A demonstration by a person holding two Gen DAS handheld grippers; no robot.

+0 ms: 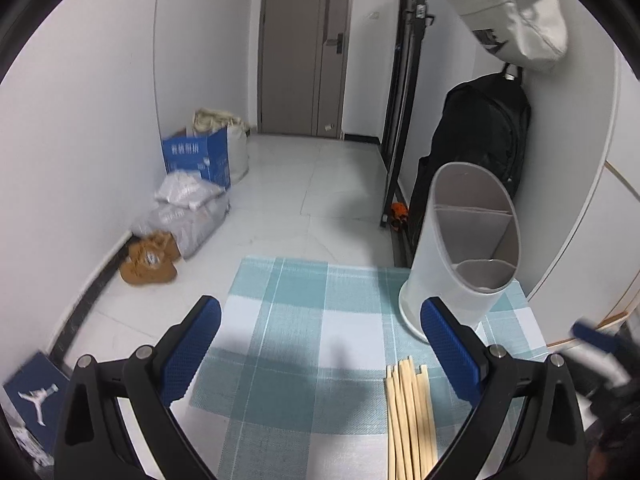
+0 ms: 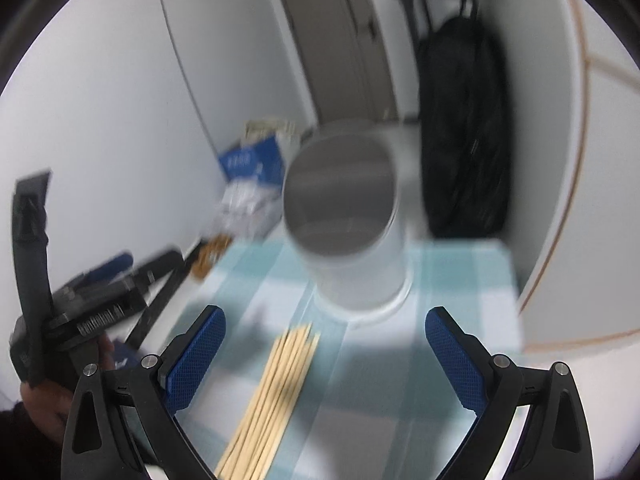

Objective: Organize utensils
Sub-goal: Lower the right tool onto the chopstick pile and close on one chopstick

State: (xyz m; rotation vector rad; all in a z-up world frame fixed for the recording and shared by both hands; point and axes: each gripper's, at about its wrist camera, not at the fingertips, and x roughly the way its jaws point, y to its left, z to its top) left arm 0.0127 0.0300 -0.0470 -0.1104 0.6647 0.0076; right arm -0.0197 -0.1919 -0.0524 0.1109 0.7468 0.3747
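Right wrist view is blurred, so your right gripper (image 2: 324, 354) looks mid-motion; its jaws are spread, empty, with the chopsticks (image 2: 272, 396) between them at 6 o'clock and the holder (image 2: 344, 224) at 12; left gripper (image 1: 320, 354) is likewise released; rush the pinch and you may scatter sticks or nudge the holder over.

One utensil holder (image 1: 460, 248) stands on one checked cloth (image 1: 304, 320); three compartments show inside it. One bundle of wooden chopsticks (image 1: 410, 420) lies near the holder's base; the exact stick count cannot be told. Two grippers are present: left gripper (image 1: 320, 344), right gripper (image 2: 324, 356).
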